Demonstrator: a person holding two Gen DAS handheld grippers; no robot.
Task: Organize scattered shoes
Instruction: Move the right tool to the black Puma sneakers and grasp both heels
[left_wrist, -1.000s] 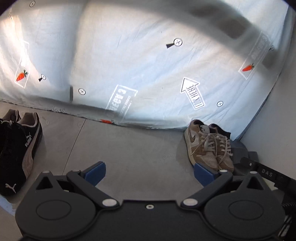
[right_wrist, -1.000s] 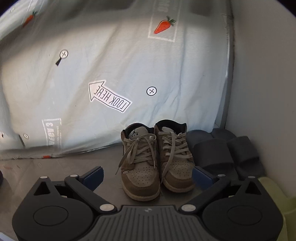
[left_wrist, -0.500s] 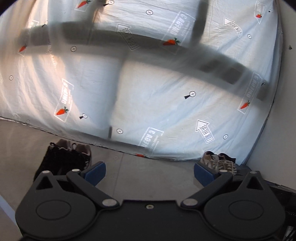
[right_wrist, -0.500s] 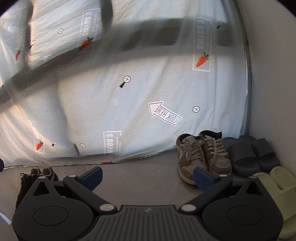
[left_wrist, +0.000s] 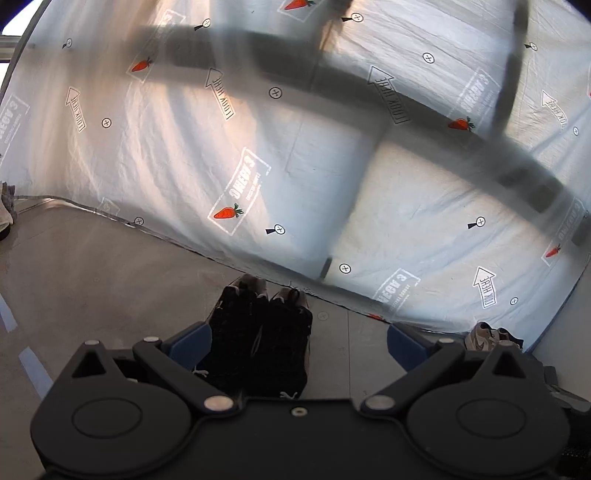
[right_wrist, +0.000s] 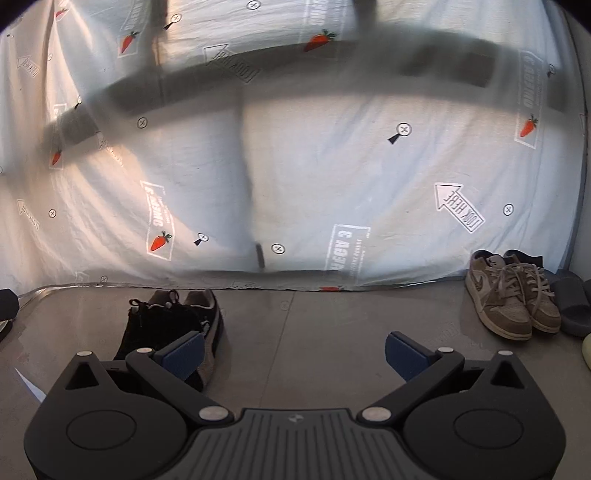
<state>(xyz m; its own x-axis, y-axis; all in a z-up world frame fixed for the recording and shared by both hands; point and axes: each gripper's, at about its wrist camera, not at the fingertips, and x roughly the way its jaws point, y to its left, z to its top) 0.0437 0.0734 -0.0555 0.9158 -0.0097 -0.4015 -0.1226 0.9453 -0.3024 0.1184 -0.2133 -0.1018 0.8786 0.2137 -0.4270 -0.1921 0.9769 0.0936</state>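
- Near the floor's back edge by the sheet, the black sneakers (left_wrist: 258, 339) sit paired, between the left gripper's (left_wrist: 295, 345) spread, empty fingers
- Right gripper (right_wrist: 293, 352) likewise apart, empty
- Soft, light uppers; I'd pinch a heel collar

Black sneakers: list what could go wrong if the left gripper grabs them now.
1. The black sneakers sit side by side, touching, in front of the open left gripper; closing may catch both shoes or only one.
2. Their loose laces could snag on a finger.
3. They lie far from the tan sneakers and dark slides by the wall; a weak grip may drop them.
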